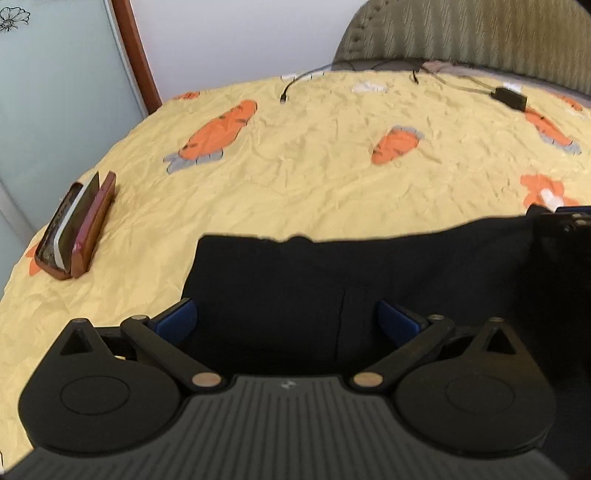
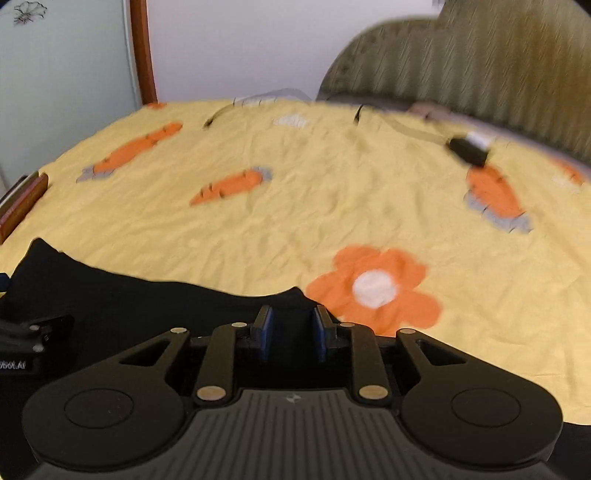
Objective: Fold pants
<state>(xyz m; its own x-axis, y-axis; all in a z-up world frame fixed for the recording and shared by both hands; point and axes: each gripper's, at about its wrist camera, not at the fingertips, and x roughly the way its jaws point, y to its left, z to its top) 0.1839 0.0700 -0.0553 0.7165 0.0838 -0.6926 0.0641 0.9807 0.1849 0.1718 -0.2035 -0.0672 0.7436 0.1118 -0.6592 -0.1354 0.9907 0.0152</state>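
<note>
Black pants point(image 1: 295, 266) lie folded on the yellow carrot-print bed sheet point(image 1: 295, 166). My left gripper point(image 1: 288, 314) hovers over their near part, blue pads point(image 1: 177, 317) spread wide, nothing gripped. At the right edge of the left wrist view, part of the other gripper point(image 1: 569, 221) shows at the pants' right end. In the right wrist view the pants point(image 2: 129, 295) fill the lower left, their edge peaking just ahead of my right gripper point(image 2: 292, 328). Its pads point(image 2: 266, 332) stand a narrow gap apart over dark cloth, and no pinch shows. The left gripper's body point(image 2: 33, 332) shows at far left.
A brown case point(image 1: 74, 229) holding flat devices stands near the bed's left edge. A black charger point(image 1: 508, 96) and a cable point(image 1: 286, 92) lie at the far side by the padded headboard point(image 1: 461, 33). A glass door in a wooden frame point(image 1: 136, 55) stands at left.
</note>
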